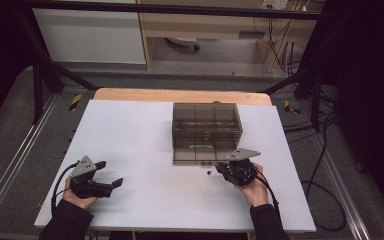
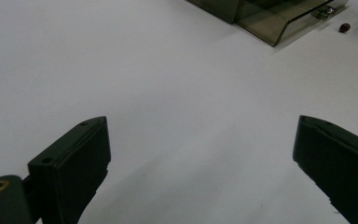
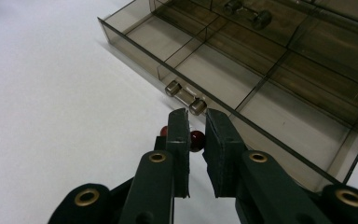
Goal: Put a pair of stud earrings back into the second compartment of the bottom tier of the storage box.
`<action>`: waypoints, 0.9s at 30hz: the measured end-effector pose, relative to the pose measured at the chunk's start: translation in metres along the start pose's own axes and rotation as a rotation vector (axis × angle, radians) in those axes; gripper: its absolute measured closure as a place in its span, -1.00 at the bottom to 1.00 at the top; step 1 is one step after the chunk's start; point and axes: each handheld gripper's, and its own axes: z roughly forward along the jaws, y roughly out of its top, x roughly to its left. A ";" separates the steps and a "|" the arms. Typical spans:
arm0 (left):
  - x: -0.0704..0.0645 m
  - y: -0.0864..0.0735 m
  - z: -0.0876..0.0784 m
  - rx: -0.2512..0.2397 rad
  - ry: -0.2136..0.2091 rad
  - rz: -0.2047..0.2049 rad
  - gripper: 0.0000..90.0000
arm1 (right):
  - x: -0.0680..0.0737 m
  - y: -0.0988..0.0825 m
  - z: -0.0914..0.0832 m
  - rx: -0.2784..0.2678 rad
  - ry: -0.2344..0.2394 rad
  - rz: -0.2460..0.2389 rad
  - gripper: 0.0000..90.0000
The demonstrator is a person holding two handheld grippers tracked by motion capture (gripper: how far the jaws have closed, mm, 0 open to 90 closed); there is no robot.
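White tabletop [image 1: 145,145], smoky drawer box [image 1: 206,127] at center with bottom drawer [image 3: 242,88] pulled out. My right gripper [image 3: 196,133] pinches a dark red bead [image 3: 196,138] by the drawer handle [image 3: 185,96], probably to drop in. Left gripper [image 2: 200,158] gapes empty, lower left.

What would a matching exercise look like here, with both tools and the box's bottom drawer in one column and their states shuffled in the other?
Things:
1. left tool
2. right tool
3. bottom drawer

States:
A. pulled out of the smoky clear box
B. jaws spread wide over bare white table
C. jaws drawn close with a red bead between them

Pairs: 1-B, 2-C, 3-A
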 end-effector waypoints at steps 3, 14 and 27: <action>0.000 0.000 0.000 0.000 0.001 0.001 -0.91 | 0.000 0.003 -0.001 -0.010 -0.001 0.002 0.78; 0.000 0.000 0.000 0.001 0.001 0.000 -0.91 | 0.000 0.012 0.001 -0.022 -0.008 0.005 0.79; 0.000 0.000 0.000 0.001 0.000 -0.001 -0.91 | 0.002 0.024 0.010 -0.027 -0.018 0.012 0.79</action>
